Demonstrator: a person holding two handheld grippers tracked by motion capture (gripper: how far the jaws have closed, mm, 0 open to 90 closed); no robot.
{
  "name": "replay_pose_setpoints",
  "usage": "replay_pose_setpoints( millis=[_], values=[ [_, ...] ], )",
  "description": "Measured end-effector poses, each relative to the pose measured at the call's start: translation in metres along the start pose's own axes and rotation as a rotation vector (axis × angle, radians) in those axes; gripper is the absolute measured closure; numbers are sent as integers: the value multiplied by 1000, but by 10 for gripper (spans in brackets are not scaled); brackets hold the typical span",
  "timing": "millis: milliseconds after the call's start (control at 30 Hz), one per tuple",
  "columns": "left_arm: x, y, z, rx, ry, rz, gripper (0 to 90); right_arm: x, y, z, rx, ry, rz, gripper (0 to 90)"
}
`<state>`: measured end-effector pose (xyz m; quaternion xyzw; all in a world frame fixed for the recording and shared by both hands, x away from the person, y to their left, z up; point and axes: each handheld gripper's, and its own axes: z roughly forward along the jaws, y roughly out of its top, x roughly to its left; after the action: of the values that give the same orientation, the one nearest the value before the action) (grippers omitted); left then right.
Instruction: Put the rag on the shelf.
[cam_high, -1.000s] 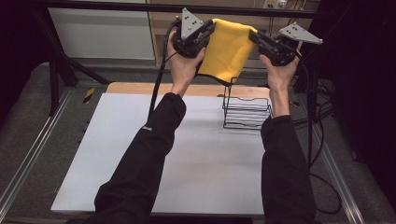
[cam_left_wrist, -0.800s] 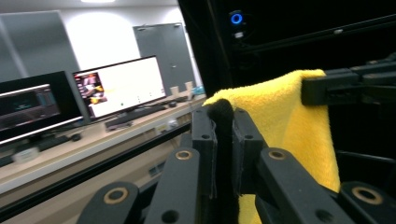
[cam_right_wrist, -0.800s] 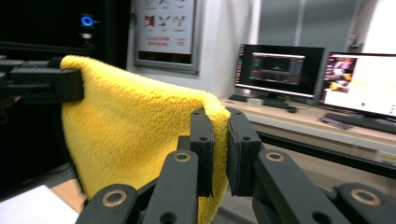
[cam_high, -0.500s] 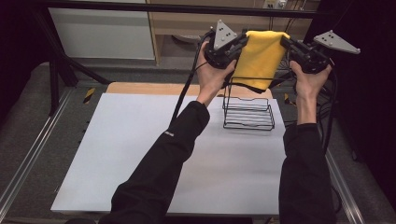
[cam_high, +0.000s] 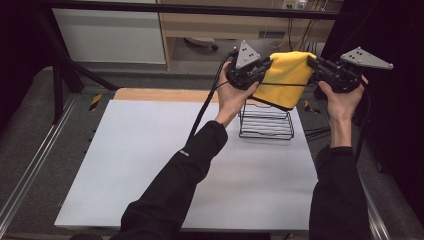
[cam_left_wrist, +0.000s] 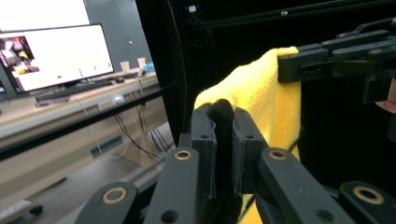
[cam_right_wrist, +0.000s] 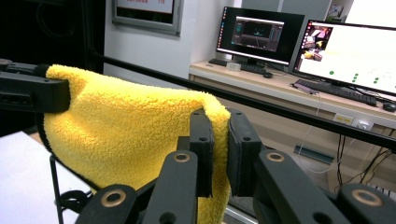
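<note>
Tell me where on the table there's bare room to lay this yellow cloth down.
The white table top lies bare left of the wire rack across to its left edge, and in front of the rack toward the near edge, crossed only by the forearms. It is crowded at the far right corner, where the rack stands under the cloth.

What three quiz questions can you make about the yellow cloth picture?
1. True or false: the cloth lies flat on the table.
2. What stands right below the cloth? A) a bowl B) a wire rack C) a box
3. How many grippers pinch the cloth?

Key
1. False: it hangs in the air.
2. B
3. Two: the left gripper and the right gripper, one at each top corner.
</note>
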<state>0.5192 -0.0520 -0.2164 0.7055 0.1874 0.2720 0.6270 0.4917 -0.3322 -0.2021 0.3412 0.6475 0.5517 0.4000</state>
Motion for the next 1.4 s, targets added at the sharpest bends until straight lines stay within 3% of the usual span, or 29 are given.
replay_pose_setpoints(
  millis=[167,333,433,500,700,933,1100,1200,1400],
  values=[
    [-3,-7,-2,26,-23,-17,812,2,-6,-2,12,9,3,828],
    [-10,-11,-9,49,-50,-1,811,5,-10,-6,16,24,2,827],
    [-12,-13,-14,63,-49,31,810,9,-10,-10,22,37,-11,824],
    [-12,-14,-17,68,-57,30,809,12,-9,-14,25,43,-30,822],
    [-14,-11,-28,42,-74,42,811,20,-7,-24,10,51,-58,821],
    [-20,-13,-28,72,-63,71,811,25,-10,-26,-2,51,-69,821],
    [-14,0,-26,38,-35,49,816,25,-2,-20,-29,19,-56,824],
    [-14,7,-29,28,-34,66,818,22,6,-18,-42,18,-39,825],
    [-19,-5,-35,67,-80,61,815,27,6,-22,-26,48,-55,822]
  ],
)
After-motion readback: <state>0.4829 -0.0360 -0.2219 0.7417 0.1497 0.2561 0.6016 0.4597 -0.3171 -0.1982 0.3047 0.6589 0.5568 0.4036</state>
